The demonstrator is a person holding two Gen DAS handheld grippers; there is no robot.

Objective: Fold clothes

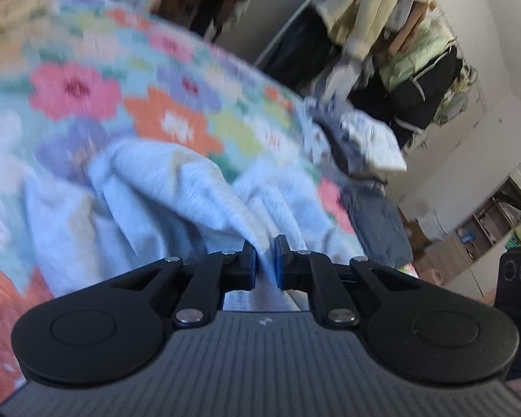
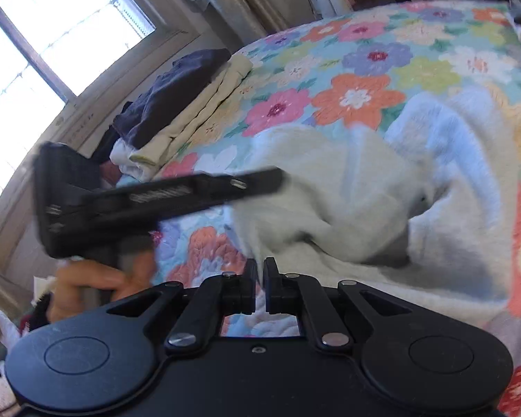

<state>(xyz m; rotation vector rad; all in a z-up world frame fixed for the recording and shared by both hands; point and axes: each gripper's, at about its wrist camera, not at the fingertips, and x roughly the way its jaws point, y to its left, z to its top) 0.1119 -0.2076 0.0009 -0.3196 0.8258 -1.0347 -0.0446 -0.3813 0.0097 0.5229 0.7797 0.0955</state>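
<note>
A pale blue-white fleecy garment [image 1: 177,187] lies crumpled on a flowered quilt [image 1: 76,90]. My left gripper [image 1: 264,248] is shut on a bunched fold of this garment and lifts it off the quilt. In the right wrist view the same garment [image 2: 347,194] spreads across the quilt [image 2: 357,97]. My right gripper [image 2: 259,267] is shut on the garment's near edge. The left gripper also shows in the right wrist view [image 2: 278,175], held by a hand [image 2: 87,285], reaching into the garment from the left.
Folded clothes, dark blue on cream [image 2: 177,100], lie stacked at the quilt's far left edge under a window [image 2: 52,34]. A heap of grey and white clothes [image 1: 361,146] sits at the bed's right edge. A rack of hanging clothes [image 1: 399,52] and shelves [image 1: 496,222] stand beyond.
</note>
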